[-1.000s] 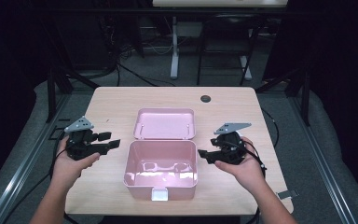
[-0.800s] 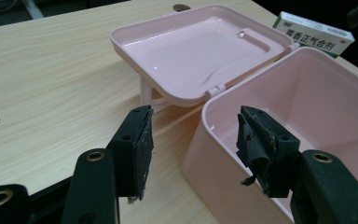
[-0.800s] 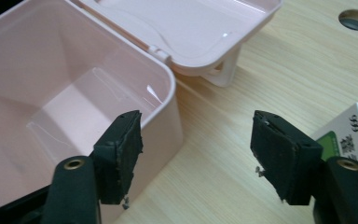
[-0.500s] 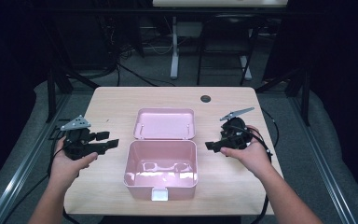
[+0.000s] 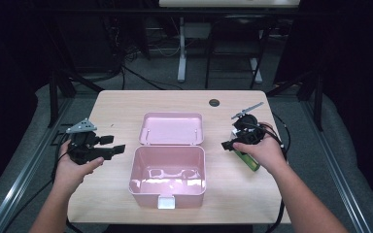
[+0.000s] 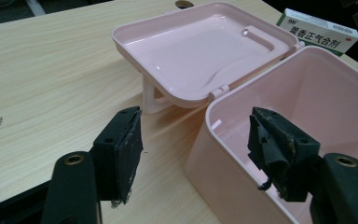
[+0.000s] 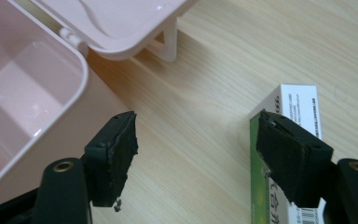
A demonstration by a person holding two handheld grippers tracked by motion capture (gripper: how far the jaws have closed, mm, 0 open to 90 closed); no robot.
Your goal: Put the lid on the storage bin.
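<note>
An open pink plastic box [image 5: 167, 177] sits mid-table, its lid [image 5: 172, 128] laid back toward the far side. In the left gripper view its near wall [image 6: 228, 158] lies between my jaws. My left gripper [image 5: 114, 145] hovers left of the box, open and holding nothing [image 6: 196, 140]. My right gripper [image 5: 228, 144] hovers right of the box, open [image 7: 196, 140]. A green and white medicine carton [image 5: 246, 159] lies on the table under my right hand. Its end [image 7: 293, 107] shows behind the right-hand pad. The carton [image 6: 319, 32] also shows beyond the lid.
A dark round cable hole [image 5: 214, 102] sits near the table's far edge. The box has a white latch [image 5: 165, 202] on its front wall. Bare wood [image 5: 111, 111] stretches left of the lid. Cables trail off both table sides.
My right gripper has moved away from me along the table's right side, and the carton now shows beneath the hand. The left gripper has barely shifted.
</note>
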